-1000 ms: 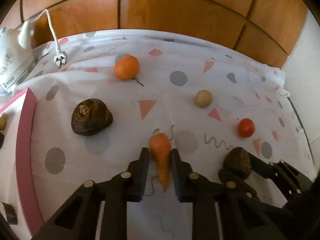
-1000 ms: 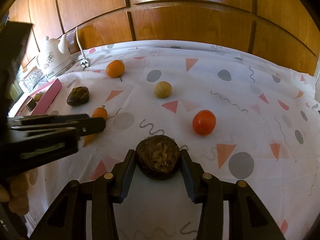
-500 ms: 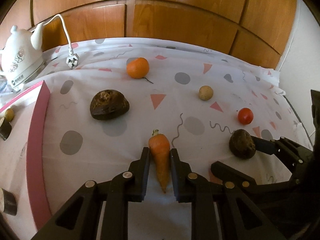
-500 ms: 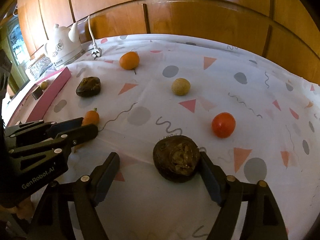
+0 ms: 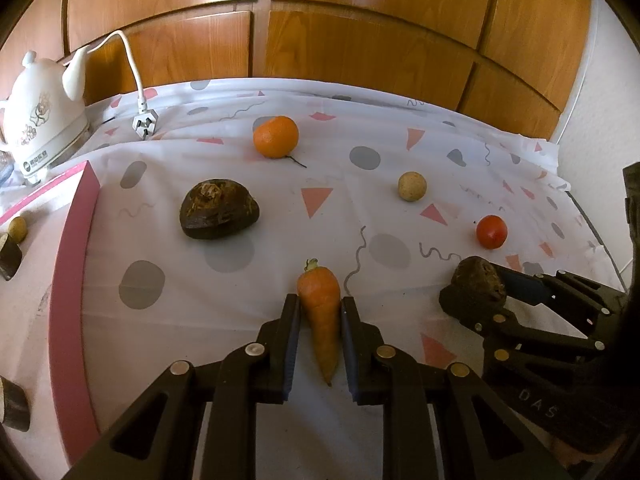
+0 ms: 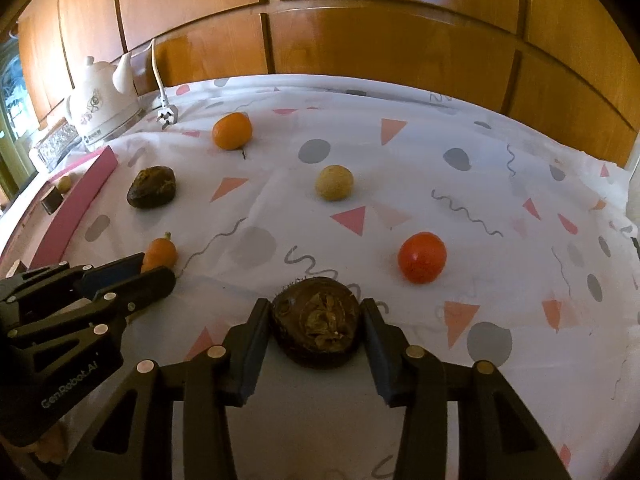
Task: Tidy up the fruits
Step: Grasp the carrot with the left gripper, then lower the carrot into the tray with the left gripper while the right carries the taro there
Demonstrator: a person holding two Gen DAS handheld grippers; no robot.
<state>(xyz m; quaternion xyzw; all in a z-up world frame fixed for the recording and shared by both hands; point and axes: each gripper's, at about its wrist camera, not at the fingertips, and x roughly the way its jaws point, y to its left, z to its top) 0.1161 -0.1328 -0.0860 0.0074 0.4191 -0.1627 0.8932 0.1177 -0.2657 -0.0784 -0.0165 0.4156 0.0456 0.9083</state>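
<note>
My left gripper (image 5: pixel 320 312) is shut on an orange carrot (image 5: pixel 321 308), held point-back between the fingers; it also shows in the right wrist view (image 6: pixel 160 252). My right gripper (image 6: pixel 316 320) is shut on a dark brown round fruit (image 6: pixel 318 326), which also shows in the left wrist view (image 5: pixel 476 282). On the patterned cloth lie a second dark brown fruit (image 5: pixel 218 210), an orange (image 5: pixel 276 137), a small tan ball-shaped fruit (image 5: pixel 412 186) and a red tomato (image 5: pixel 491 232).
A pink-edged tray (image 5: pixel 72 280) at the left holds small pieces. A white kettle (image 5: pixel 40 120) and a loose plug (image 5: pixel 144 126) stand at the back left. Wooden panels (image 5: pixel 360 40) rise behind the table. The cloth's right edge meets a white wall (image 5: pixel 600 120).
The right gripper opened around the dark fruit half a second ago and has shut on it again. Both views have risen, and the left gripper keeps the carrot.
</note>
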